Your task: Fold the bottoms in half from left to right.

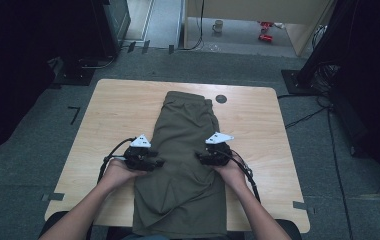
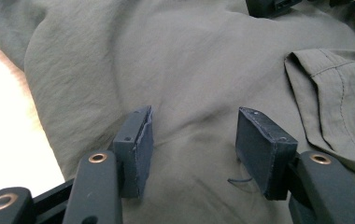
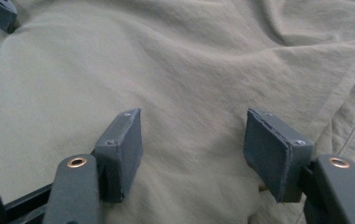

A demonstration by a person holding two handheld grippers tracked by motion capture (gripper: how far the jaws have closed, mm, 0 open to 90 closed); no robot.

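An olive-green pair of shorts (image 1: 183, 160) lies lengthwise down the middle of the wooden table (image 1: 108, 110), folded narrow, waistband at the far end. My left gripper (image 1: 154, 163) rests on the cloth's left edge, jaws open over the fabric (image 2: 194, 93), pads (image 2: 138, 144) apart with cloth lying between them. My right gripper (image 1: 202, 159) rests on the right edge, also open over the fabric (image 3: 189, 84), pads (image 3: 273, 154) spread wide. A pocket flap (image 2: 334, 88) shows in the left gripper view. The other gripper's tip (image 2: 269, 5) peeks in at the top.
A round dark cap (image 1: 221, 98) sits in the tabletop near the far edge. Dark cabinets and stands flank the table on grey floor. A mug (image 1: 218, 26) and red items (image 1: 265, 30) lie far back. The shorts' hem hangs over the near edge.
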